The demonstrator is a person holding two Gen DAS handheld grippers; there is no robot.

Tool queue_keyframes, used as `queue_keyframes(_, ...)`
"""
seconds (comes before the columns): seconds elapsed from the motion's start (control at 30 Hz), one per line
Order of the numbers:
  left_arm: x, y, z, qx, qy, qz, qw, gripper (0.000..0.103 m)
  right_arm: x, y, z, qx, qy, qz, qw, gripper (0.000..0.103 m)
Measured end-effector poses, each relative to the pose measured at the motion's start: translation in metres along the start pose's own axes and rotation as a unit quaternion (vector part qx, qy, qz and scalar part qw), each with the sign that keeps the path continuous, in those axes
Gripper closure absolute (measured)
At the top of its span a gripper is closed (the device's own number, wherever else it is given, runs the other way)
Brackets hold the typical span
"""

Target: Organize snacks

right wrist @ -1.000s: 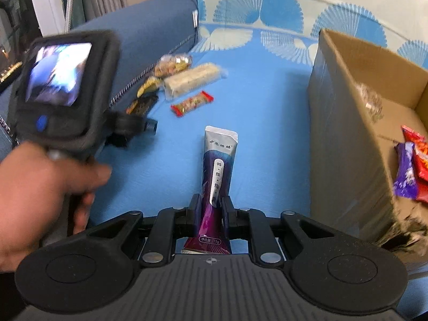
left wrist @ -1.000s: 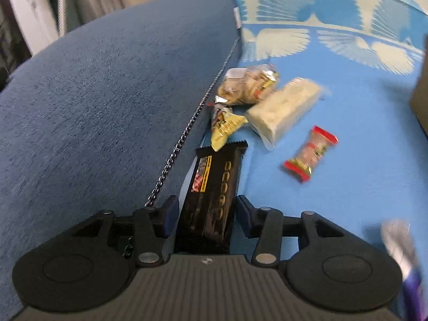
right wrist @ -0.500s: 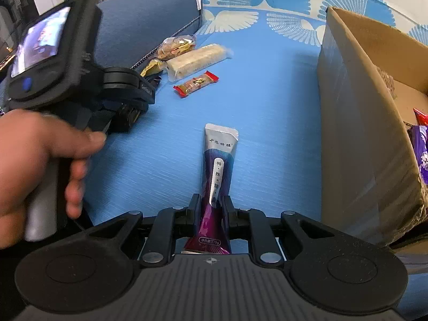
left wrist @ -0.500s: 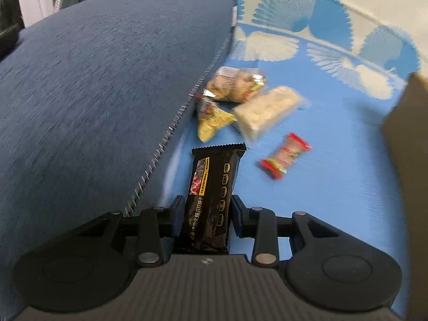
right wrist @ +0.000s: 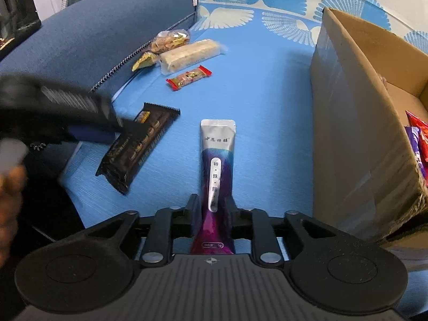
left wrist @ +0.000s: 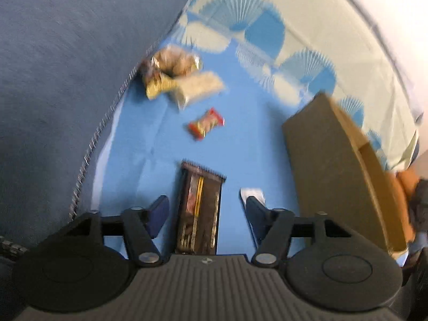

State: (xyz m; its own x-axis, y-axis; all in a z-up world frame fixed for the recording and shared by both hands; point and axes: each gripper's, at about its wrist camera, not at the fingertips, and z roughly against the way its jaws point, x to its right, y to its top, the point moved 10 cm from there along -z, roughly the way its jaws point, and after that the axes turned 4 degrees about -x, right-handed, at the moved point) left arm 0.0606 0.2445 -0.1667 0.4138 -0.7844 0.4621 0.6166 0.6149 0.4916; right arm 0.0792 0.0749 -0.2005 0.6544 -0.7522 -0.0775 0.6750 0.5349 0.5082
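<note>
On a blue sofa cover (right wrist: 267,101) scattered with snacks, the left gripper (left wrist: 206,208) has its fingers well apart and opening, with a black, serrated-edge chocolate-biscuit bar (left wrist: 199,208) lying loose between them, neither pad touching it. The right gripper (right wrist: 212,208) sits just beside the open brown cardboard box (right wrist: 355,123), its fingers parting on either side of a silver-and-purple foil sachet (right wrist: 217,165) whose tail lies between them; whether the pads grip it cannot be told. Farther back near the sofa arm lie a red-ended candy (right wrist: 188,77), a pale wafer pack (right wrist: 190,53), a small gold wrapper (right wrist: 143,60) and a clear bag of biscuits (right wrist: 171,40). To box these well, each gripper likely needs to close squarely across the wrapper's narrow width, lift clear of the fabric, then release above the box opening, beside the packets (right wrist: 417,139) already inside.
</note>
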Motion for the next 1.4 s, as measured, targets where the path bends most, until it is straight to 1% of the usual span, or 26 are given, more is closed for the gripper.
queue_keyframes(0.03,0.002,0.000,0.001,0.003,-0.008,0.004,1.0000,0.032,0.000,0.000,0.000,0.001,-0.001,-0.001,1.000,0.072)
queue_keyframes(0.13,0.006,0.002,-0.004,0.008,0.013,-0.012,0.9998,0.032,-0.003,0.002,0.001,0.007,-0.001,0.004,1.000,0.071)
queue_keyframes(0.2,0.014,0.001,-0.005,0.012,0.015,-0.035,0.9992,0.032,-0.003,0.002,0.000,0.007,-0.003,0.007,1.000,0.070)
queue_keyframes(0.3,0.021,-0.001,-0.014,0.001,0.039,-0.067,0.9970,0.032,-0.004,0.002,-0.002,0.005,-0.005,0.008,1.000,0.069)
queue_keyframes(0.37,0.023,-0.004,-0.020,-0.004,0.046,-0.078,0.9959,0.032,-0.002,0.002,-0.003,0.005,-0.008,0.008,1.000,0.067)
queue_keyframes(0.4,0.022,-0.004,-0.023,-0.008,0.053,-0.080,0.9954,0.032,-0.002,0.002,-0.003,0.005,-0.009,0.005,1.000,0.065)
queue_keyframes(0.47,0.016,-0.008,-0.027,-0.017,0.064,-0.079,0.9947,0.032,-0.001,0.003,-0.003,0.007,-0.009,0.002,1.000,0.064)
queue_keyframes(0.63,0.012,-0.012,-0.035,-0.039,0.077,-0.080,0.9930,0.032,0.001,0.003,-0.003,0.005,-0.011,-0.002,1.000,0.064)
queue_keyframes(0.77,0.016,-0.017,-0.035,-0.043,0.090,-0.100,0.9900,0.032,0.002,0.002,-0.005,0.002,-0.013,-0.003,1.000,0.064)
queue_keyframes(0.8,0.016,-0.017,-0.036,-0.043,0.098,-0.106,0.9886,0.032,0.002,0.002,-0.006,0.001,-0.013,-0.002,1.000,0.064)
queue_keyframes(1.0,0.021,-0.021,-0.037,-0.045,0.111,-0.130,0.9842,0.032,0.004,0.000,-0.010,-0.005,-0.017,-0.003,1.000,0.064)
queue_keyframes(1.07,0.021,-0.022,-0.038,-0.046,0.113,-0.134,0.9835,0.034,0.004,0.000,-0.010,-0.005,-0.018,-0.003,1.000,0.065)
queue_keyframes(1.17,0.022,-0.022,-0.038,-0.046,0.114,-0.139,0.9826,0.043,0.004,-0.001,-0.011,-0.004,-0.018,0.000,1.000,0.065)
queue_keyframes(1.23,0.023,-0.022,-0.038,-0.043,0.118,-0.143,0.9818,0.057,0.004,-0.001,-0.011,-0.004,-0.020,0.002,1.000,0.072)
queue_keyframes(1.3,0.023,-0.022,-0.037,-0.042,0.117,-0.144,0.9818,0.060,0.003,-0.001,-0.010,-0.002,-0.018,0.006,1.000,0.076)
queue_keyframes(1.37,0.023,-0.021,-0.037,-0.040,0.114,-0.143,0.9824,0.060,0.003,-0.001,-0.009,0.003,-0.020,0.006,1.000,0.078)
queue_keyframes(1.4,0.023,-0.021,-0.036,-0.038,0.112,-0.142,0.9828,0.060,0.003,0.001,-0.007,0.011,-0.022,0.004,1.000,0.082)
